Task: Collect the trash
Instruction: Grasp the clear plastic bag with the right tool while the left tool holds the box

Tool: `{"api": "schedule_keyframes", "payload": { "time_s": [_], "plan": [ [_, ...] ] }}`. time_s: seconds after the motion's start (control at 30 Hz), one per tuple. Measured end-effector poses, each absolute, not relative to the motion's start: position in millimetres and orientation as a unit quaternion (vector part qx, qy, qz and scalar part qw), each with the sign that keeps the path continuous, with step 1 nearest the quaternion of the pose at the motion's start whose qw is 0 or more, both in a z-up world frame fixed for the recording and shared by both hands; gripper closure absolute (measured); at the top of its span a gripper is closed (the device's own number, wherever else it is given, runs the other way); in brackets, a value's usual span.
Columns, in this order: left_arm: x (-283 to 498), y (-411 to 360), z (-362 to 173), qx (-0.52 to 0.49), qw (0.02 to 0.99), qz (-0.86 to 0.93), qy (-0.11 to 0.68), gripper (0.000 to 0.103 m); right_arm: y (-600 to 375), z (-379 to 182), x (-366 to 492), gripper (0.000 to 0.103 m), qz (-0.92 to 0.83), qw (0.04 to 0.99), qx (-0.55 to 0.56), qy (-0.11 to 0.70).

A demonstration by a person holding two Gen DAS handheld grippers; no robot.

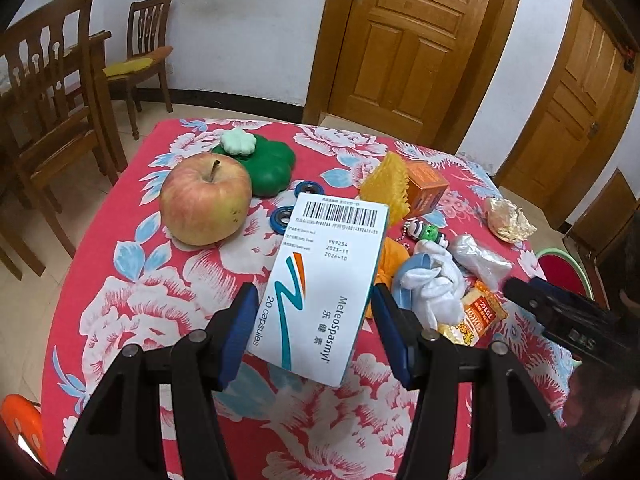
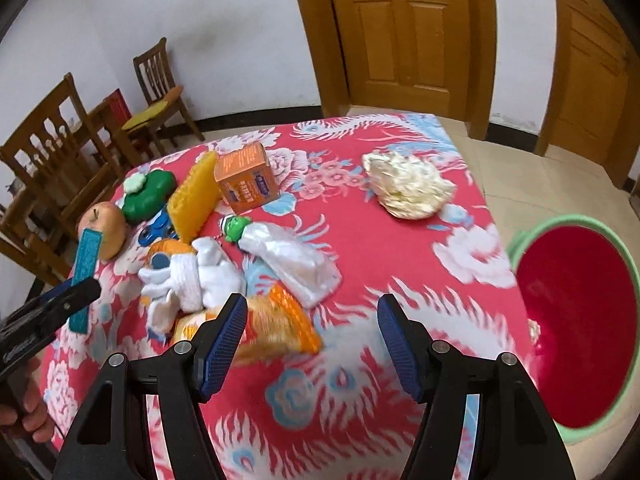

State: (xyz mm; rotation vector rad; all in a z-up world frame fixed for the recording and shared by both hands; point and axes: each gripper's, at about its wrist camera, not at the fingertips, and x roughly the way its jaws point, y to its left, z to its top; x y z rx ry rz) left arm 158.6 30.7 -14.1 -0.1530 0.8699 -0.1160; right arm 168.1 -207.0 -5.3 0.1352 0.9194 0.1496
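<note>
My left gripper [image 1: 314,332] is shut on a white MeteoSpasmyl medicine box [image 1: 324,284] and holds it above the red flowered tablecloth [image 1: 132,312]. The box shows edge-on in the right wrist view [image 2: 85,280]. My right gripper [image 2: 308,344] is open and empty above the table's near edge, just right of an orange snack packet [image 2: 280,320]. A crumpled white paper ball [image 2: 408,184] lies at the far right. A clear plastic wrapper [image 2: 296,256] lies mid-table. The red bin with a green rim [image 2: 580,324] stands on the floor to the right of the table.
An apple [image 1: 206,200], a green clover toy [image 1: 264,164], blue spinners [image 1: 284,214], a yellow ridged piece [image 1: 390,186], an orange box [image 2: 246,180], white socks [image 2: 192,276] and a small green keychain figure [image 2: 236,228] lie on the table. Wooden chairs [image 1: 48,100] stand left. Doors [image 1: 416,40] behind.
</note>
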Motion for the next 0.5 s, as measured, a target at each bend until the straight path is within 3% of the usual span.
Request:
{"api": "schedule_keyframes", "payload": {
  "time_s": [0.27, 0.33, 0.37, 0.5],
  "plan": [
    [163.3, 24.7, -18.9, -0.076, 0.900, -0.062, 0.425, 0.044, -198.5, -16.7, 194.1, 0.034, 0.088, 0.890, 0.053, 0.445],
    [163.7, 23.4, -20.5, -0.076, 0.899, -0.063, 0.427, 0.044, -195.8, -21.3, 197.0, 0.042, 0.093, 0.887, 0.050, 0.450],
    [163.6, 23.4, -21.0, -0.076, 0.899, -0.064, 0.427, 0.044, -194.8, -24.1, 198.4, 0.054, 0.094, 0.885, 0.047, 0.454],
    [164.7, 23.2, -23.1, -0.077, 0.897, -0.065, 0.430, 0.044, -195.5, -25.1, 197.3, 0.058, 0.097, 0.887, 0.047, 0.449]
  ]
}}
